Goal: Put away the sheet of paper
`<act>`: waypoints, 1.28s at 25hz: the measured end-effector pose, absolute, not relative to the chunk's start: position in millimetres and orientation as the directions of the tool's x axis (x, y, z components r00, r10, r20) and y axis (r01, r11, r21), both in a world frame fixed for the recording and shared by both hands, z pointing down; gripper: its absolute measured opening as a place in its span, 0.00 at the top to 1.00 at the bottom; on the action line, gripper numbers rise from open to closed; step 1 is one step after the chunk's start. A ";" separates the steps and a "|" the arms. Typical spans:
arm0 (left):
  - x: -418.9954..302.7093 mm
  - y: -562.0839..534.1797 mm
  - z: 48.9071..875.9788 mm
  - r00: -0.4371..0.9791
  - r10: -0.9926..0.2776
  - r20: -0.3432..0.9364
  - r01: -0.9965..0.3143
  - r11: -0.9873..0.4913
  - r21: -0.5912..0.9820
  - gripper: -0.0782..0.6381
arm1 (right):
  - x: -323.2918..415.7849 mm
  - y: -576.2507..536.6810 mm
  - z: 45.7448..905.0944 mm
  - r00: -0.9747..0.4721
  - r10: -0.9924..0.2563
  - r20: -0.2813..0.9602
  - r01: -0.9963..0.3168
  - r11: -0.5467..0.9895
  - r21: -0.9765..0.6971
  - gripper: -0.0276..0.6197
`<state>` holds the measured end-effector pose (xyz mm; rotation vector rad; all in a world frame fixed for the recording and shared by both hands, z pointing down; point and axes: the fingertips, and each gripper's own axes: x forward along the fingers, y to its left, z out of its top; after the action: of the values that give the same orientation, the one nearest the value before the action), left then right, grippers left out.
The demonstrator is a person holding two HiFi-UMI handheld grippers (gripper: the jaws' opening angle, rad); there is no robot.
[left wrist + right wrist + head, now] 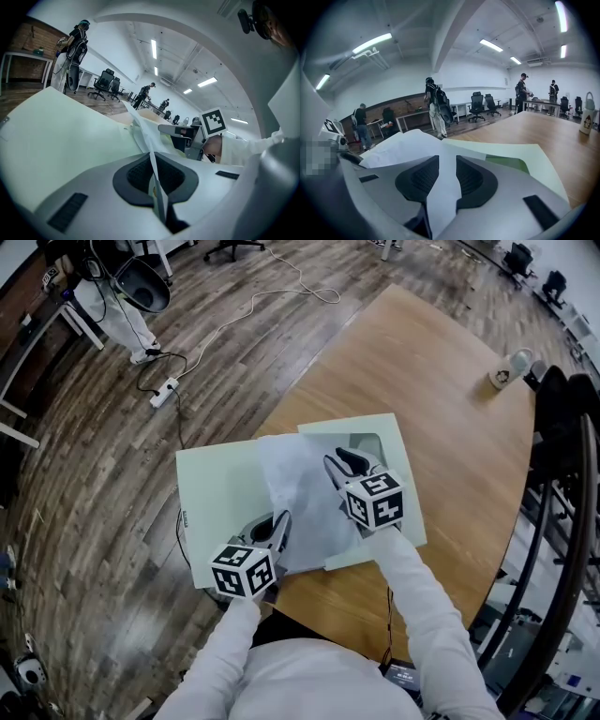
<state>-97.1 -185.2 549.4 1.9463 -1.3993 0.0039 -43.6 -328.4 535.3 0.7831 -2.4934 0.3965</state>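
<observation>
A white sheet of paper (302, 495) hangs over an open pale green folder (211, 482) on the wooden table (441, 381). My left gripper (279, 523) is at the sheet's near left edge. In the left gripper view it (153, 165) is shut, with the paper's edge (140, 131) pinched between the pads. My right gripper (339, 463) sits at the sheet's right side. In the right gripper view its jaws (446, 174) stand slightly apart; the paper (403, 145) runs through the gap, not pressed. The folder (511, 157) shows beyond.
A mug (511, 367) stands near the table's far right edge. Black chairs (562, 427) line the right side. A power strip (164, 390) and cables lie on the wooden floor to the left. People stand in the room's background.
</observation>
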 end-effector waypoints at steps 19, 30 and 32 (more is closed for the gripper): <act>-100.7 -193.1 564.9 0.410 -0.779 0.475 -0.838 -0.117 0.533 0.87 | -61.6 -347.8 588.6 -0.625 -0.423 0.656 -0.628 0.772 -0.100 0.76; -103.2 -195.6 573.4 0.415 -0.760 0.501 -0.809 -0.055 0.586 0.87 | -62.8 -348.5 599.8 -0.557 -0.403 0.726 -0.625 0.779 -0.048 0.76; -104.2 -196.4 574.5 0.415 -0.757 0.505 -0.805 -0.047 0.591 0.87 | -63.3 -349.3 599.8 -0.554 -0.404 0.728 -0.626 0.779 -0.044 0.76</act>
<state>-104.2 -196.4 574.5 1.8044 -1.3479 0.0699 -63.3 -349.3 599.8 0.7611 -2.2309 0.3874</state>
